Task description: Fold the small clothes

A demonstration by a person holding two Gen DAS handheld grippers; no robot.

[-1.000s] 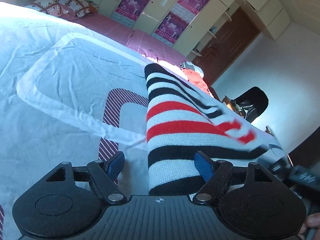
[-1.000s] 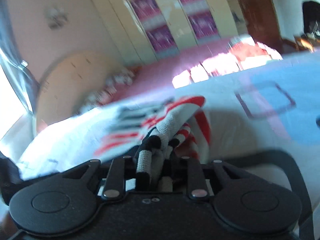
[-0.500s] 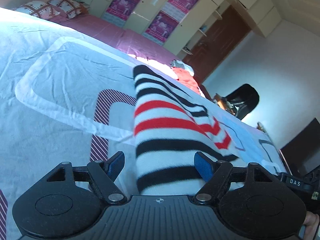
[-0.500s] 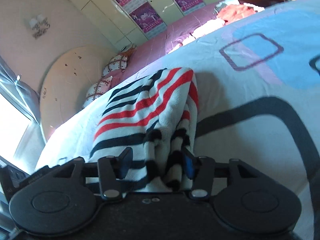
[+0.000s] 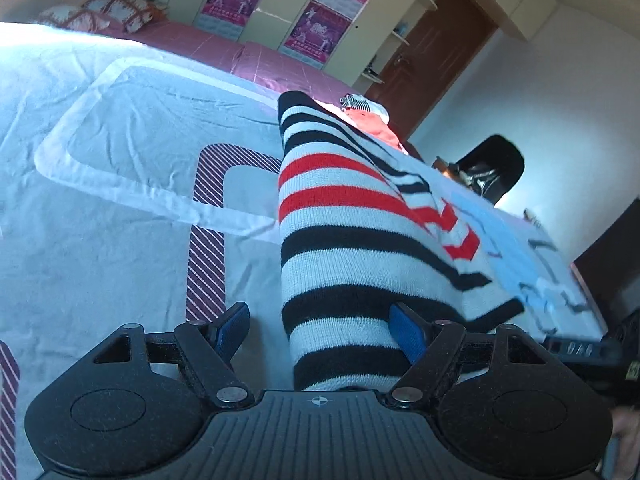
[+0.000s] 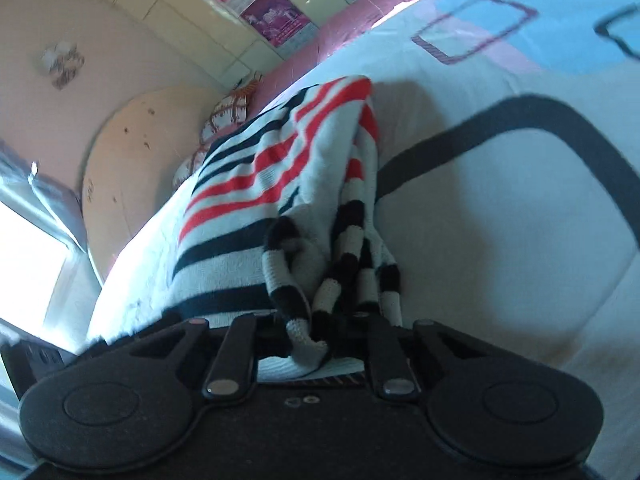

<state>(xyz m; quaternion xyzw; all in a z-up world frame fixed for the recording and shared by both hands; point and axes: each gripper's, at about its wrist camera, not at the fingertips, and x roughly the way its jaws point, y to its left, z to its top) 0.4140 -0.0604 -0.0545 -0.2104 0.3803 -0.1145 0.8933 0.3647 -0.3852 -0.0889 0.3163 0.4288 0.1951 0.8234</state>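
Since a second ago: right claw (image 6: 320,332) dropped toward the bed, rolled, reopened, now closing on bunched knit.

Nearest, gathered folds of the striped sweater (image 6: 280,184) sat between the right claw's jaws, probably regripped to carry the next fold. Left claw (image 5: 320,328) stood wide apart, sweater edge lying loosely between the blue pads (image 5: 408,332), unpinched, likely waiting. Sweater lay part-folded on the patterned bedspread (image 5: 120,152). Farther off: pillows (image 5: 100,10), wardrobe doors with posters (image 5: 320,20).
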